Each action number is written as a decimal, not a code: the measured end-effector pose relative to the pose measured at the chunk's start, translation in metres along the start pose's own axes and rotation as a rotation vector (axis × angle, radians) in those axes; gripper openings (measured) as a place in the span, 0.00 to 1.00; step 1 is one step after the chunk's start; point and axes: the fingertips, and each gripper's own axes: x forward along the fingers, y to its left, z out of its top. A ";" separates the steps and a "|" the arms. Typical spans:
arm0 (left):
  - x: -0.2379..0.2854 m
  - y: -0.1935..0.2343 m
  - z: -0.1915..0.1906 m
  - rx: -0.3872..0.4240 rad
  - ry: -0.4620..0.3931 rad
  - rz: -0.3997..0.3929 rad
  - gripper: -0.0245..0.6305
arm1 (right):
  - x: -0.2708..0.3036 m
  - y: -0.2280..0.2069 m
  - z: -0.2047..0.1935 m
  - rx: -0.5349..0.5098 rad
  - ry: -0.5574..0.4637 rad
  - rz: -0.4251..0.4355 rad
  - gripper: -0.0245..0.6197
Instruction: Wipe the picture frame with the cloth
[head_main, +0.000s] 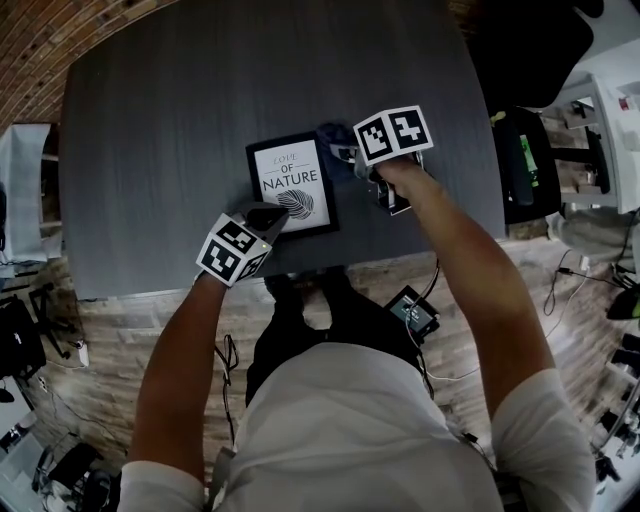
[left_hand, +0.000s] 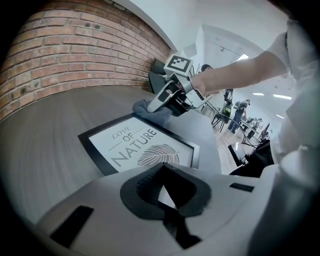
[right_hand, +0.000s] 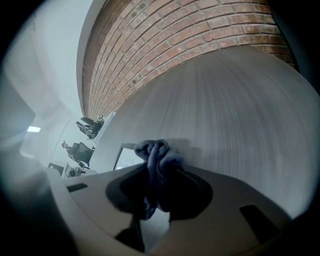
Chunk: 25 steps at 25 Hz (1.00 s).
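One grey table carries the picture frame, lying flat near its centre. The left gripper, fingers closed together, sits at the frame's 7 o'clock corner. The right gripper fingers pinch the cloth at the frame's 1 o'clock corner. Best approach: pin the 7 o'clock corner and drag the cloth flat toward it.
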 end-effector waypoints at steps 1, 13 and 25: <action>0.000 0.000 0.000 -0.002 0.002 -0.002 0.05 | 0.000 0.001 -0.003 -0.001 0.005 0.003 0.21; 0.002 0.000 -0.001 0.011 0.002 0.016 0.05 | -0.008 0.010 -0.040 0.003 0.030 0.006 0.21; 0.000 0.003 -0.002 0.020 0.001 0.031 0.05 | -0.019 0.022 -0.080 0.016 0.050 -0.010 0.21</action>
